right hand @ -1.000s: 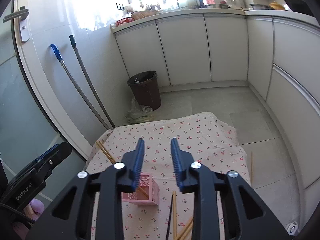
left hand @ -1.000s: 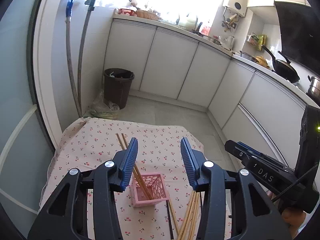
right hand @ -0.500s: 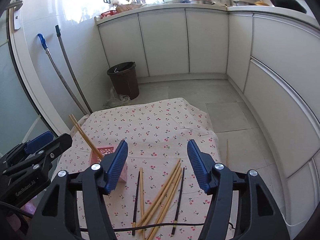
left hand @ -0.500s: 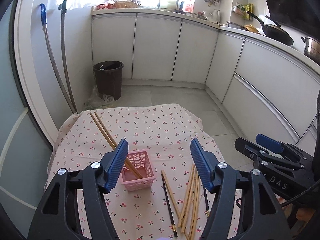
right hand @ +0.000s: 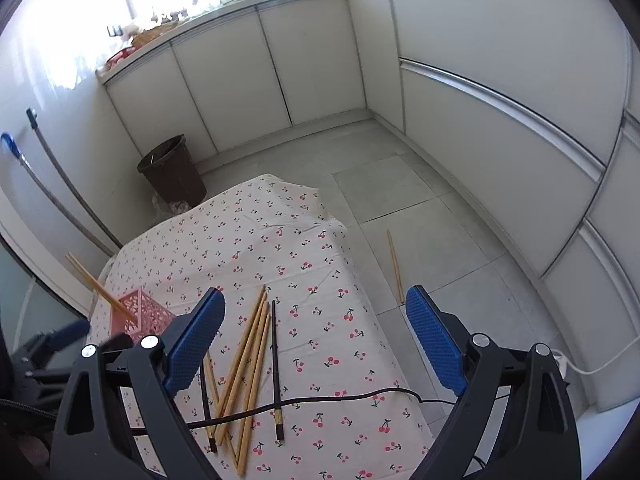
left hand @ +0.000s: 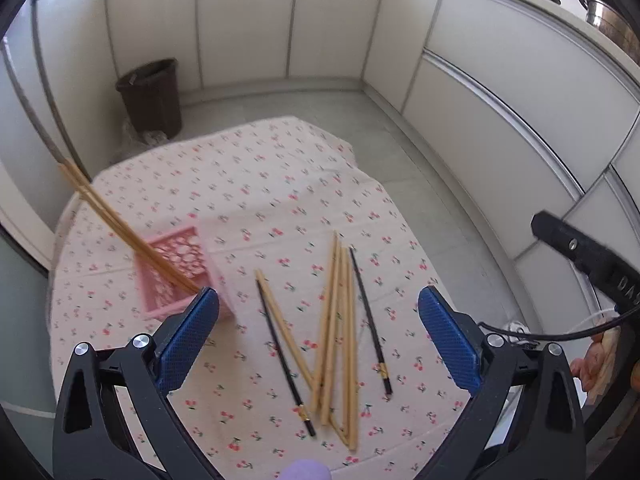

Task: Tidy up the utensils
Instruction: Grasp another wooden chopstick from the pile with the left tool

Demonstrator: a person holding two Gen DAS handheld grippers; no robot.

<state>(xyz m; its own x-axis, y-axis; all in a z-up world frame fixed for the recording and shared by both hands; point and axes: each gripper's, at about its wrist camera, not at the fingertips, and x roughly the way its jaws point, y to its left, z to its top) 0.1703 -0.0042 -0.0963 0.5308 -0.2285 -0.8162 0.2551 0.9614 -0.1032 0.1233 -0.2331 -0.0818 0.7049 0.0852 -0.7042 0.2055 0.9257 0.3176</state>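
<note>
A pink lattice basket (left hand: 176, 272) stands on the cherry-print cloth (left hand: 256, 184) with two wooden chopsticks (left hand: 120, 228) leaning out of it to the left. Several loose wooden chopsticks (left hand: 336, 328) and two black ones (left hand: 280, 344) lie on the cloth right of the basket. My left gripper (left hand: 318, 332) is open and empty above the loose chopsticks. My right gripper (right hand: 316, 332) is open and empty above the same pile (right hand: 248, 356); the basket (right hand: 136, 316) is at its left.
A black cable (right hand: 320, 398) crosses the cloth over the chopsticks. One wooden chopstick (right hand: 394, 264) lies on the tiled floor. A brown bin (right hand: 172, 170) stands by the white cabinets (right hand: 280, 64). Mop handles (right hand: 60, 192) lean on the left wall.
Both grippers have opened wider and tilted down toward the table. The loose chopsticks now lie between the fingers in both views.
</note>
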